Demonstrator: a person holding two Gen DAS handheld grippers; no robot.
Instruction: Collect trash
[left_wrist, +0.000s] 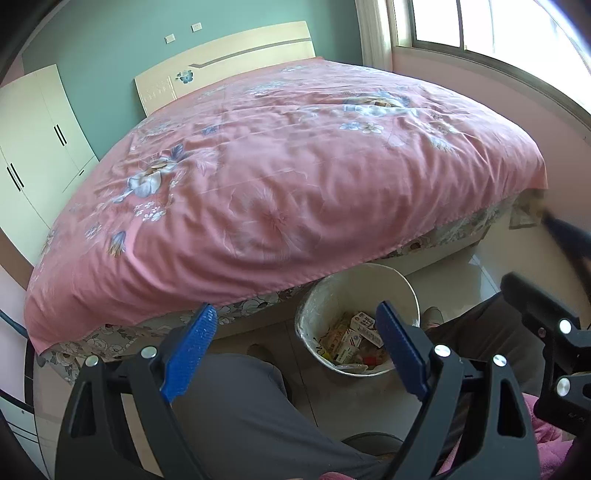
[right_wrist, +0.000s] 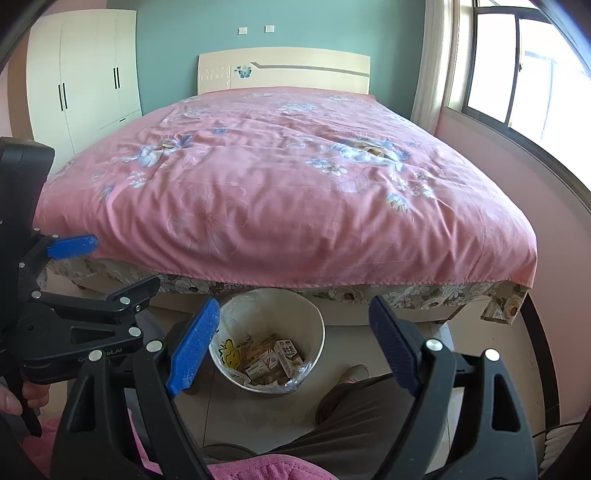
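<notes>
Bin of trash on the floor at the bed's foot.
The white trash bin (right_wrist: 266, 339) holds small cartons (right_wrist: 275, 356), near my knees, below the pink bedspread (right_wrist: 277, 192). My left tool (left_wrist: 295, 354) and right tool (right_wrist: 295, 343) both hang above it, blades apart, empty.

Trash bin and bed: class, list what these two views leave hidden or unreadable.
- Trash bin: its lower contents, both views; top cartons cover them.
- Carton print: too small, both views.
- Bin's near rim, left wrist view: hidden by the left gripper finger.
- Under the bed: hidden by the hanging pink cover.
</notes>
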